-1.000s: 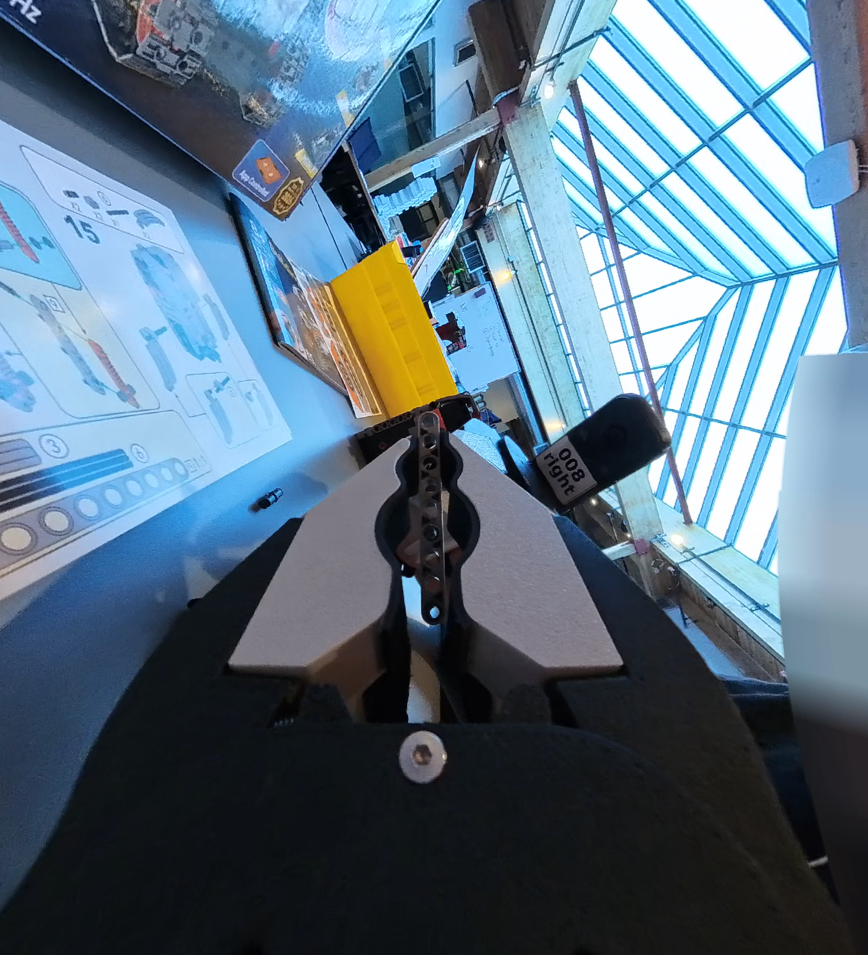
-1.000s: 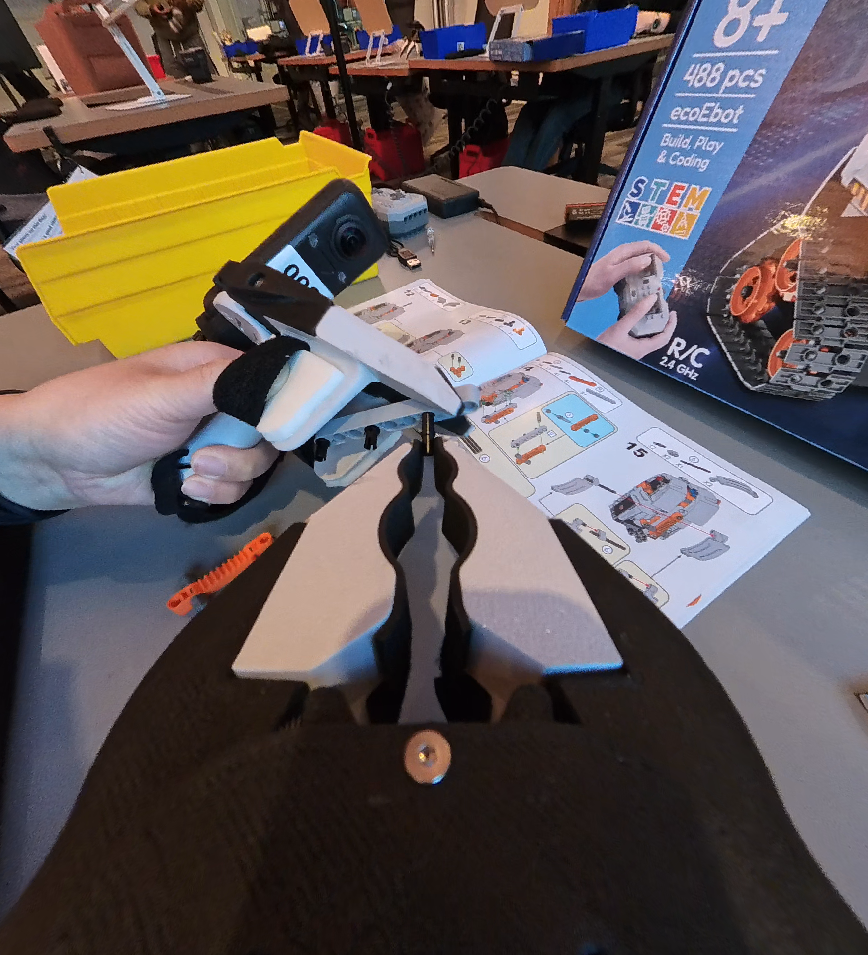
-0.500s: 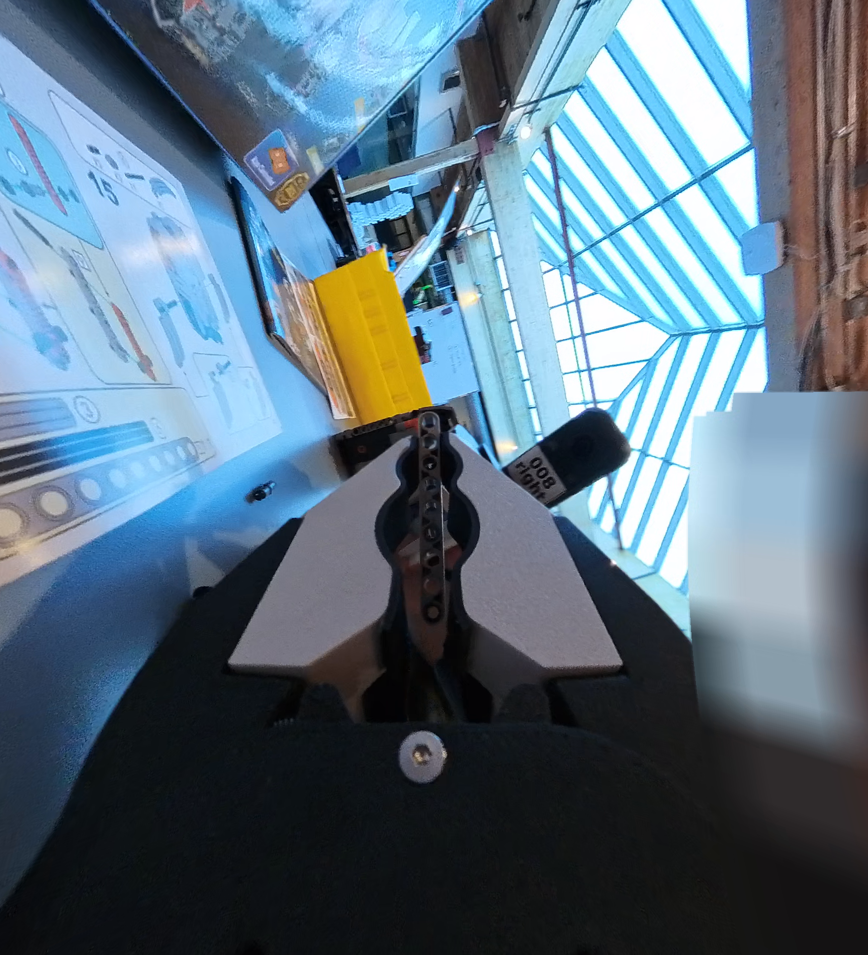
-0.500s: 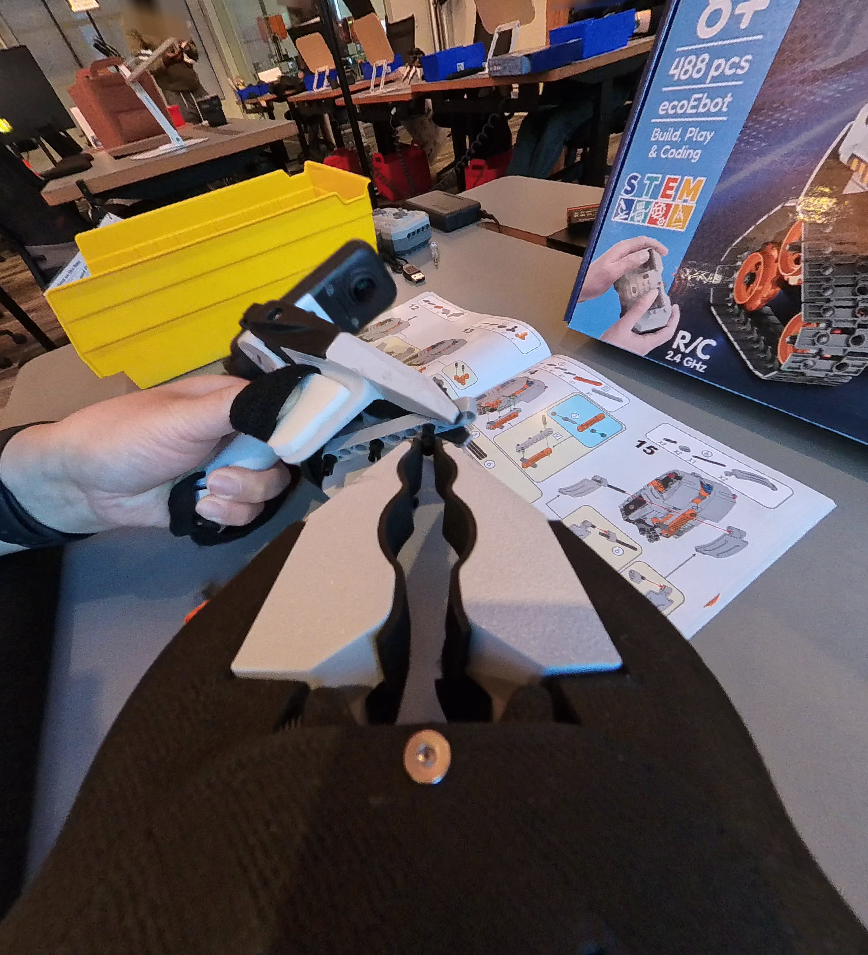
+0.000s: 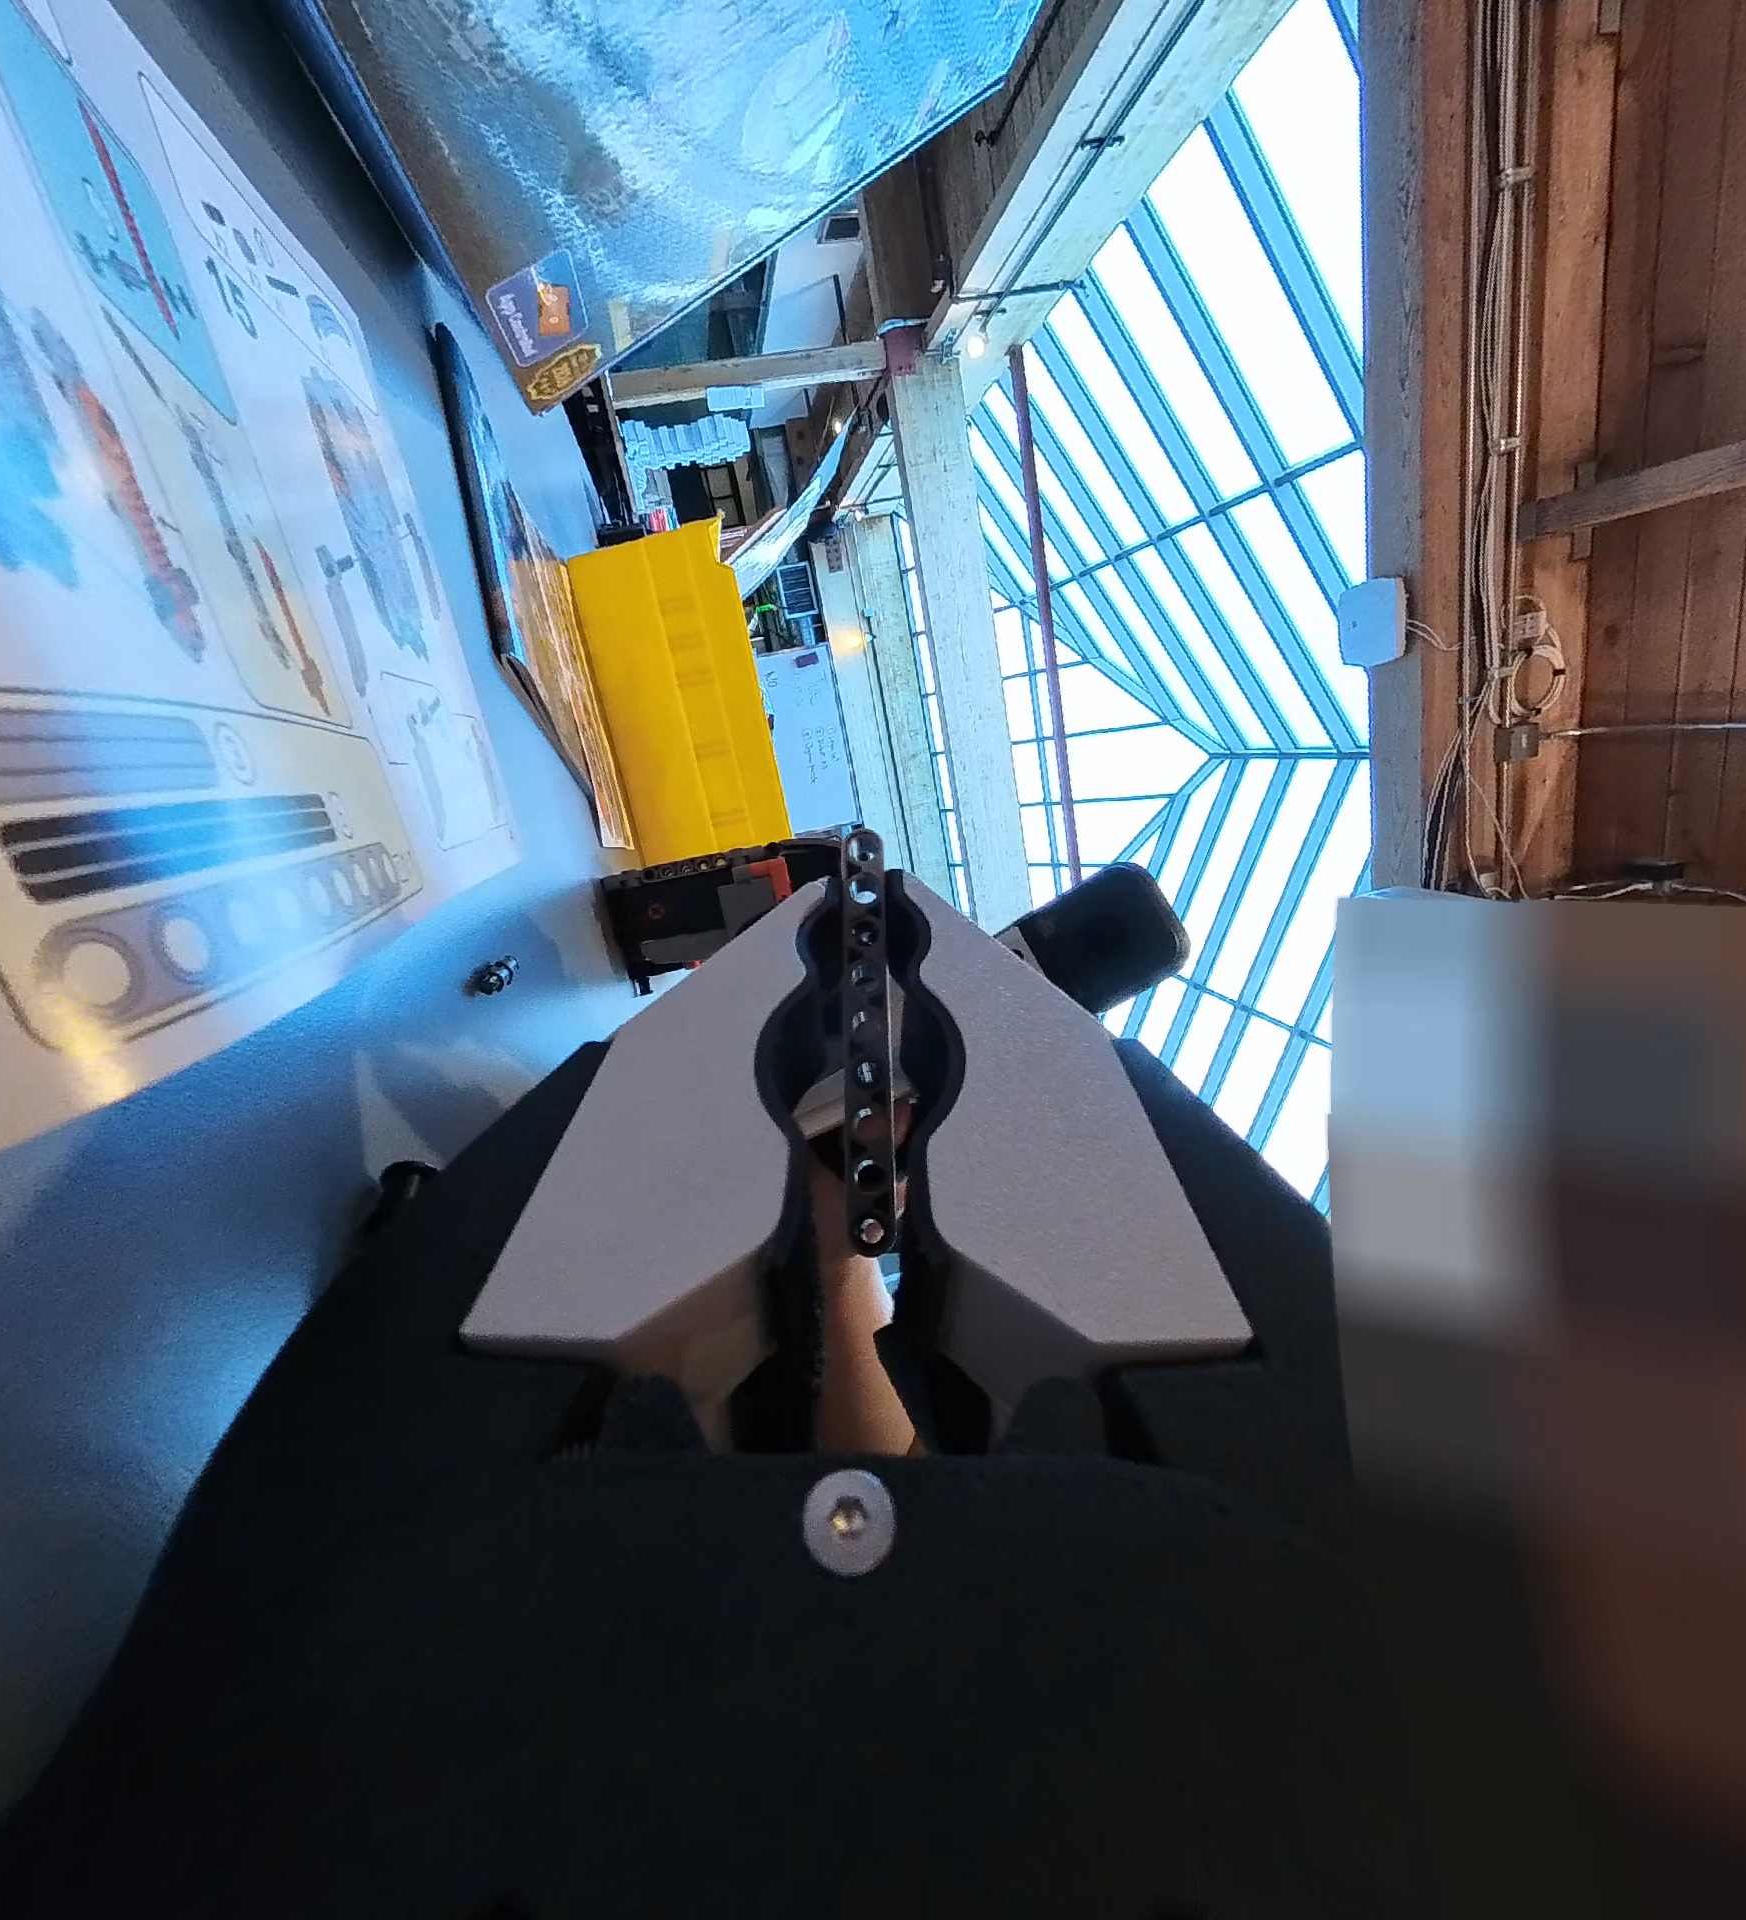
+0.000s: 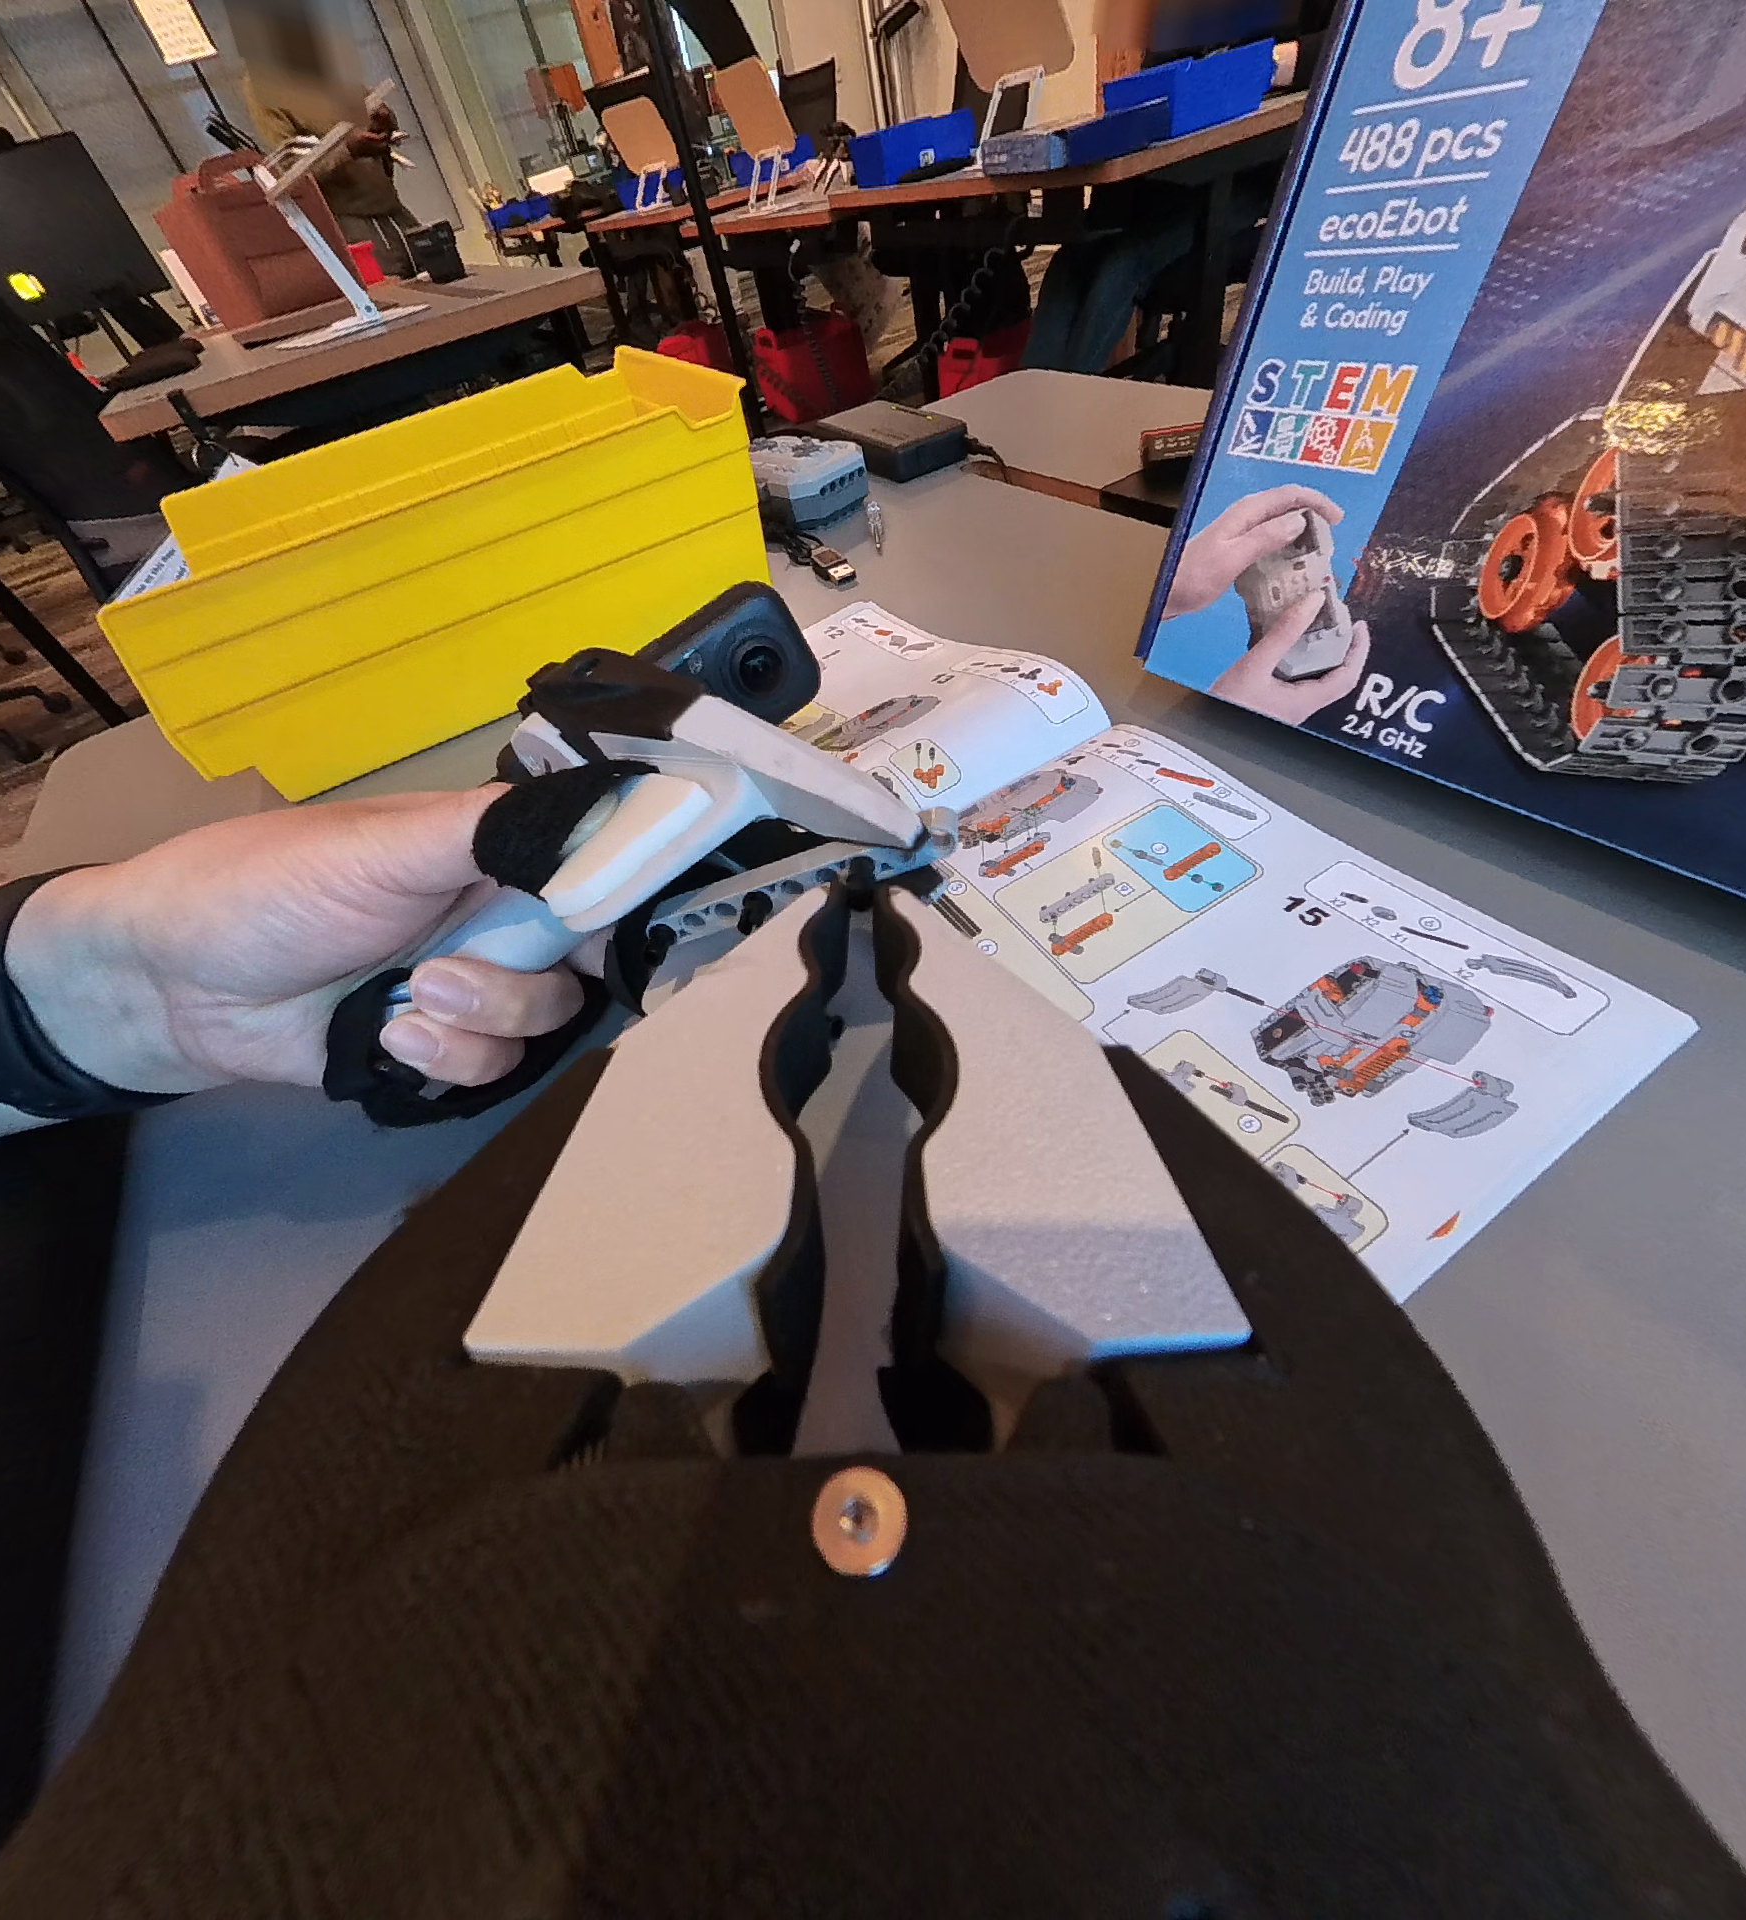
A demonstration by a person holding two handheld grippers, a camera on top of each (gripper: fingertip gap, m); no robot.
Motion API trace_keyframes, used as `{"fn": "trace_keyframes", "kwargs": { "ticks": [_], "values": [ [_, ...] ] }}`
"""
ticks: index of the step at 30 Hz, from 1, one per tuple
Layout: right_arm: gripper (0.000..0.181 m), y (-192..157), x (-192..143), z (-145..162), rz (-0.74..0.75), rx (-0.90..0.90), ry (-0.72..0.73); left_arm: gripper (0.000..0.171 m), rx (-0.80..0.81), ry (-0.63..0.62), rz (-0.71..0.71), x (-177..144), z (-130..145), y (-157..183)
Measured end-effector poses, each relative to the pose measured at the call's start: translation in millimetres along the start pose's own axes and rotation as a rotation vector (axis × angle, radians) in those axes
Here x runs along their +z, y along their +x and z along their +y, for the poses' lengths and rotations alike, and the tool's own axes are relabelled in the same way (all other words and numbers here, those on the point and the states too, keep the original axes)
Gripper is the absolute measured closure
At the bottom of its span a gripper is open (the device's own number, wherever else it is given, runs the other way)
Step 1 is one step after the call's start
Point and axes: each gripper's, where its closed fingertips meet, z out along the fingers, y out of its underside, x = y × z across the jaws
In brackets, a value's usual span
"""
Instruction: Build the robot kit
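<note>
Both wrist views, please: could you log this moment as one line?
left gripper: shut on grey perforated beam | right gripper: shut on small black pin at beam | under them: instruction booklet, grey table

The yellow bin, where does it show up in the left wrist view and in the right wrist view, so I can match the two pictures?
Left wrist view: the yellow bin sits left of centre, turned on its side, just above the left gripper.
Right wrist view: the yellow bin sits upper left, upright on the grey table, behind the hand.
Shared landmark: the open instruction booklet lying beside the bin.
</note>
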Motion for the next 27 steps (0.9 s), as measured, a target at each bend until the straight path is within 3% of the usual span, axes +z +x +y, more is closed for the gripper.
{"fn": "trace_keyframes", "kwargs": {
  "ticks": [27],
  "values": [
    [0.18, -3.1, 6.1, -2.6, 0.066, -0.177, -0.021, 0.168, -0.076, 0.032, 0.063, 0.7, -1.1, 4.1]
  ]
}}
